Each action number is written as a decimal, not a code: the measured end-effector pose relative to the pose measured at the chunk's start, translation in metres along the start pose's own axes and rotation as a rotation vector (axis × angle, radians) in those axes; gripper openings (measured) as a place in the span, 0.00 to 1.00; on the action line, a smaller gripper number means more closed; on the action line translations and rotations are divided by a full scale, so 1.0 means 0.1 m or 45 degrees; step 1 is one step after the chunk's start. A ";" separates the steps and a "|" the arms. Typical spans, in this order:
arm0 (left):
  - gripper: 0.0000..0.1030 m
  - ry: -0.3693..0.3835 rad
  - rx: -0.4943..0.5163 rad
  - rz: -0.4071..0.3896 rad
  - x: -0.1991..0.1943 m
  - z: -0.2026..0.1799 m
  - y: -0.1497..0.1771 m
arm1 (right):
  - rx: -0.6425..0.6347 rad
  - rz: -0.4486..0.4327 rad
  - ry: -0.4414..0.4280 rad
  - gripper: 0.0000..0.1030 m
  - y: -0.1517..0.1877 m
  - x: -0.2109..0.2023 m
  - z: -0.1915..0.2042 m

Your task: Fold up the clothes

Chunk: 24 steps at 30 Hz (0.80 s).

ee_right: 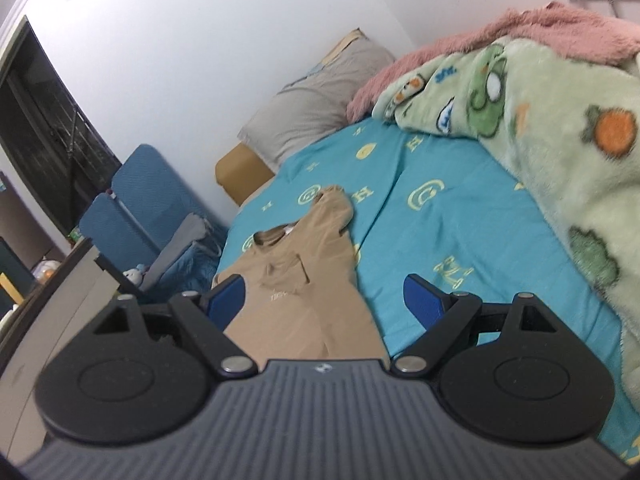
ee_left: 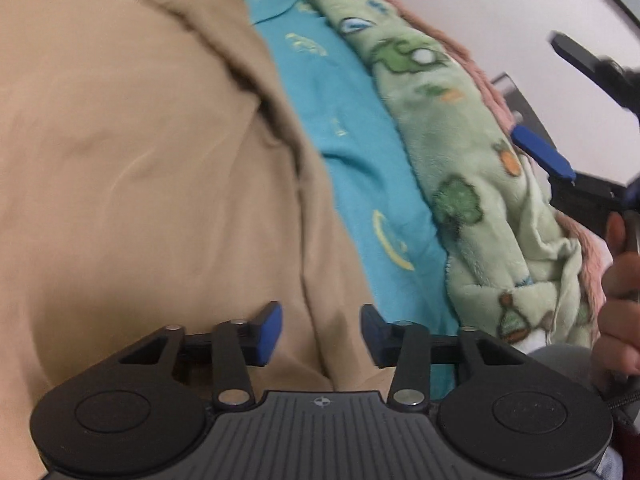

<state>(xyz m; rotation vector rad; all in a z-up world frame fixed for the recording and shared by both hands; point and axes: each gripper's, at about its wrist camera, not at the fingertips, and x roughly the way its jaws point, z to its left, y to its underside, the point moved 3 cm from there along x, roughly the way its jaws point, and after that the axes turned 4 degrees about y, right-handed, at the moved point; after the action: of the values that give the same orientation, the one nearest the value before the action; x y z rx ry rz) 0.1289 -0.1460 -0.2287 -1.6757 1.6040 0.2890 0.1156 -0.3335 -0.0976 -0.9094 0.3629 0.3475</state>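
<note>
A tan T-shirt (ee_right: 296, 280) lies flat on the turquoise bed sheet (ee_right: 440, 220), collar toward the pillow and one sleeve folded up at the far end. In the left wrist view the tan T-shirt (ee_left: 140, 160) fills the left half, and its right edge runs down between the fingers of my left gripper (ee_left: 322, 332). The blue pads stand apart over the cloth and nothing is pinched. My right gripper (ee_right: 324, 300) hovers wide open above the shirt's lower part with nothing between its fingers. The right gripper (ee_left: 536, 86) also shows at the right edge, held by a hand (ee_left: 616, 300).
A green cartoon-print blanket (ee_right: 560, 120) and a pink fuzzy blanket (ee_right: 560, 28) are heaped along the bed's right side. A grey pillow (ee_right: 320, 108) leans at the head. Off the bed's left edge stand a blue chair (ee_right: 132, 208) and a desk (ee_right: 48, 320).
</note>
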 end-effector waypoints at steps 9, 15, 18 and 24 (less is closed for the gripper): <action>0.33 0.205 -0.114 0.106 0.15 0.05 -0.01 | 0.023 0.052 -0.019 0.85 0.04 0.06 -0.03; 0.38 0.236 -0.122 0.187 0.21 0.05 0.05 | 0.017 0.094 -0.002 0.85 0.10 0.14 -0.02; 0.18 0.204 -0.084 0.171 0.21 0.05 0.04 | 0.006 0.108 0.016 0.85 0.12 0.19 -0.01; 0.01 0.145 -0.026 0.099 -0.11 -0.05 0.00 | -0.006 0.121 0.054 0.85 0.15 0.23 0.01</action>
<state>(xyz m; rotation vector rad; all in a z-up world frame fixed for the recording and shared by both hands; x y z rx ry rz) 0.1249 -0.1409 -0.2181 -1.6737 1.7586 0.2537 0.1298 -0.3215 -0.1177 -0.9068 0.4454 0.4169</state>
